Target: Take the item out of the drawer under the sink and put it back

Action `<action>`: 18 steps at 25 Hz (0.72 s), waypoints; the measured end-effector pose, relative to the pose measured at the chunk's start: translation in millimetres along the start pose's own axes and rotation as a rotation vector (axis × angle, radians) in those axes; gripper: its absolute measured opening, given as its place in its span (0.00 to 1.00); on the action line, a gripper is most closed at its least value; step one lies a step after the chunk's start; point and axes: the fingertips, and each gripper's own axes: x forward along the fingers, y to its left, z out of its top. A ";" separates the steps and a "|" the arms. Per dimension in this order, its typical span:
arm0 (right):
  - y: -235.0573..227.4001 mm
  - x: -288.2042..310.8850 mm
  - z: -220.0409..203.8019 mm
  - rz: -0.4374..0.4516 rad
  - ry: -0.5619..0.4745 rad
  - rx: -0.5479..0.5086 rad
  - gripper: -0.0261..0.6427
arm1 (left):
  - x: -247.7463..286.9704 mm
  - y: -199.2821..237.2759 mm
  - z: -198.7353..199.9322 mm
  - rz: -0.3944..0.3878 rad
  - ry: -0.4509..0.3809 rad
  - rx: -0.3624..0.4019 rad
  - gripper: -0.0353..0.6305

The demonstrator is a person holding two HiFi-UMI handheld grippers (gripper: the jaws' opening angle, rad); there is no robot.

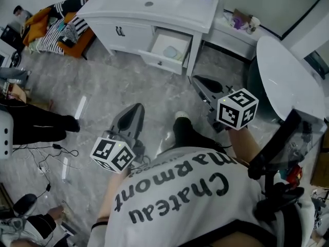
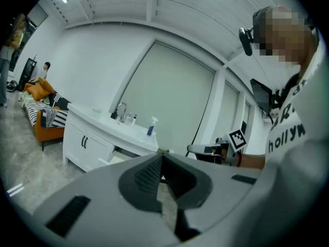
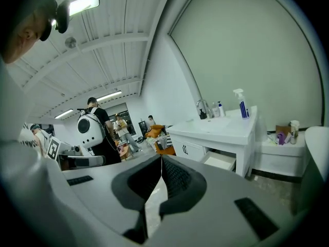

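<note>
"Toward the lower left, what is your left gripper (image 1: 134, 108) doing?"
"Its jaws are pressed together on nothing, above the grey floor (image 1: 110, 86)."
"And upper centre?"
"The drawer (image 1: 160, 60) stands pulled out of the white cabinet (image 1: 128, 35) under the sink (image 1: 164, 1), with a pale round item (image 1: 170, 51) lying inside it."
"Right of that?"
"My right gripper (image 1: 198, 80), jaws closed too, holding nothing."

Grey marble floor (image 1: 128, 81), pale wall (image 2: 92, 66), orange sofa (image 2: 45, 129)
</note>
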 end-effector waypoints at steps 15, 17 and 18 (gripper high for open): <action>-20.7 62.7 3.3 0.041 0.071 -0.020 0.06 | 20.3 26.9 9.8 0.004 -0.044 -0.098 0.05; -26.3 73.6 8.8 0.047 0.076 -0.027 0.06 | 26.3 35.7 16.6 0.018 -0.051 -0.108 0.05; -30.2 79.0 10.9 0.048 0.077 -0.027 0.06 | 30.4 40.3 19.9 0.024 -0.054 -0.112 0.05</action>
